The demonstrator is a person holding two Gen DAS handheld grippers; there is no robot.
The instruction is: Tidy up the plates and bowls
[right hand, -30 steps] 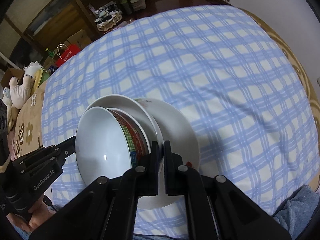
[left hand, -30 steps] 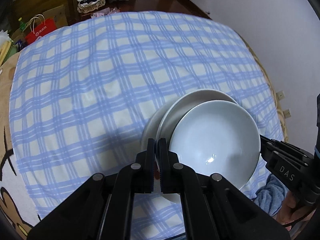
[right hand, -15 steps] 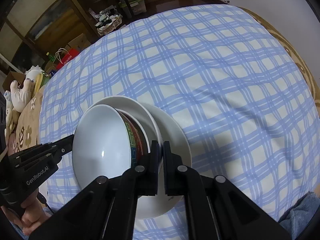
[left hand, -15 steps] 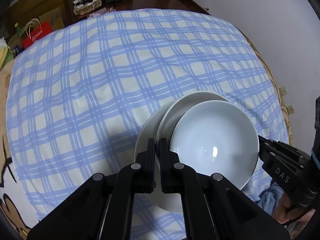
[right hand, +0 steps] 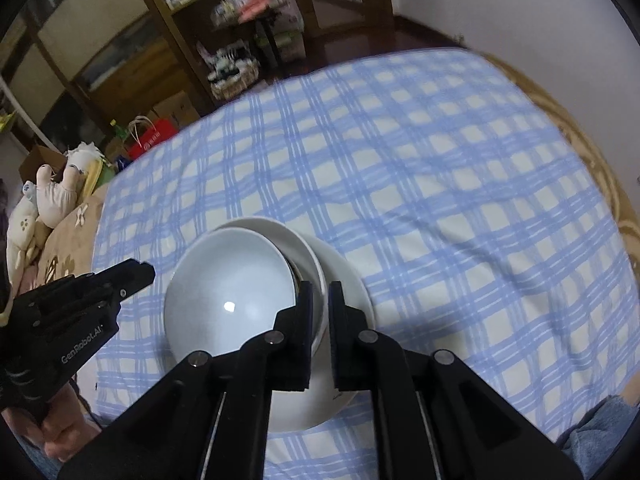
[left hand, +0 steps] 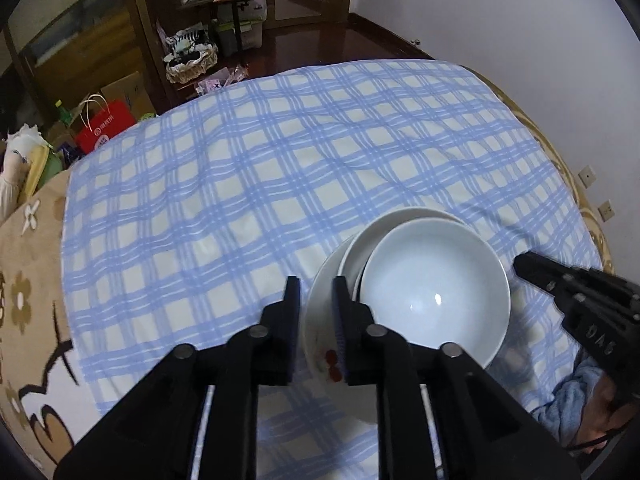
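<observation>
A stack of dishes rests on the blue checked cloth (left hand: 240, 200): a white plate (left hand: 320, 336) (right hand: 352, 292) with a red motif at the bottom, a white shallow dish (left hand: 368, 236) (right hand: 296, 240) on it, and a white bowl (left hand: 436, 292) (right hand: 228, 300) on top. My left gripper (left hand: 316, 280) (right hand: 140, 274) is at the stack's left side. Its jaws are opening, with the plate's edge in the gap and the pads clear of it. My right gripper (right hand: 321, 284) (left hand: 524, 264) is at the stack's right side, shut on the shallow dish's rim.
A brown patterned blanket (left hand: 32, 280) lies under the cloth at the left. Beyond the far edge are a red bag (left hand: 104, 128), a basket (left hand: 192, 60) and wooden shelves. Plush toys (right hand: 52, 196) sit far left. A white wall runs along the right.
The left jaws have parted from a tight grip to a clear gap. Both views have tipped up and show more of the room. The stack keeps its place between the grippers.
</observation>
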